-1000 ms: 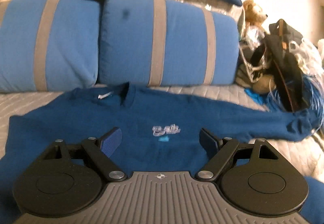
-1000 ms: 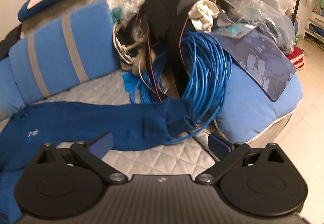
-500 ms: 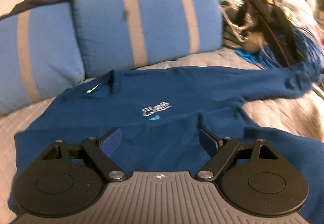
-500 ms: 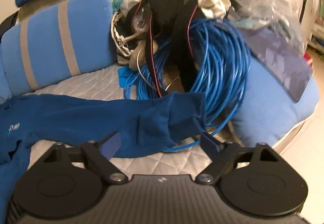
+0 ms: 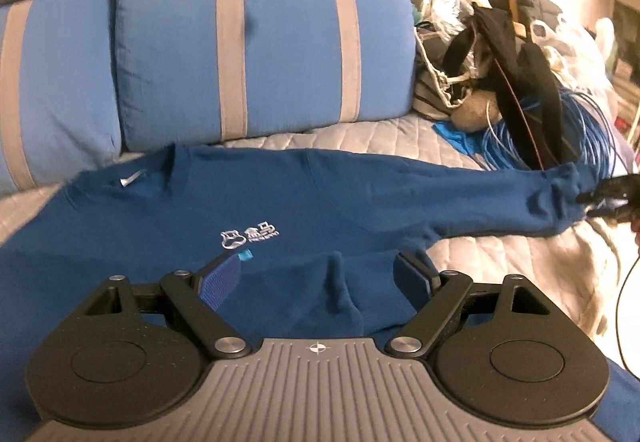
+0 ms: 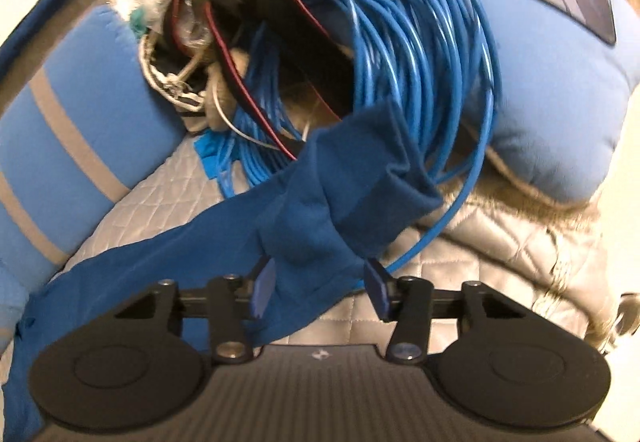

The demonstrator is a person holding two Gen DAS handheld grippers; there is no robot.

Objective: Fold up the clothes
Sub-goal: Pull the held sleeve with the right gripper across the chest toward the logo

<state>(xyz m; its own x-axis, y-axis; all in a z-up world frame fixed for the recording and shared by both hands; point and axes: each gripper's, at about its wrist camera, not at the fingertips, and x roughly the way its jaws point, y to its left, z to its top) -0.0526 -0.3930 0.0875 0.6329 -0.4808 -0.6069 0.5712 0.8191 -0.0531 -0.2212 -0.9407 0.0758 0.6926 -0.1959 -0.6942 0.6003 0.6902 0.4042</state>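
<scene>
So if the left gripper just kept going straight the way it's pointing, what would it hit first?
Most likely the blue sweatshirt spread on the bed: the left gripper, jaws open, points down over a raised crease in its front. The striped blue cushion lies further back. Depth is hard to judge here.

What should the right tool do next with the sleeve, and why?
Probably finish pinching. The right tool is closing with the sweater sleeve end between its fingers, and that cuff lies on the blue cable coil, so it needs gripping before lifting clear.

Unreadable white logo (image 5: 249,237) on sweatshirt (image 5: 320,202)
</scene>
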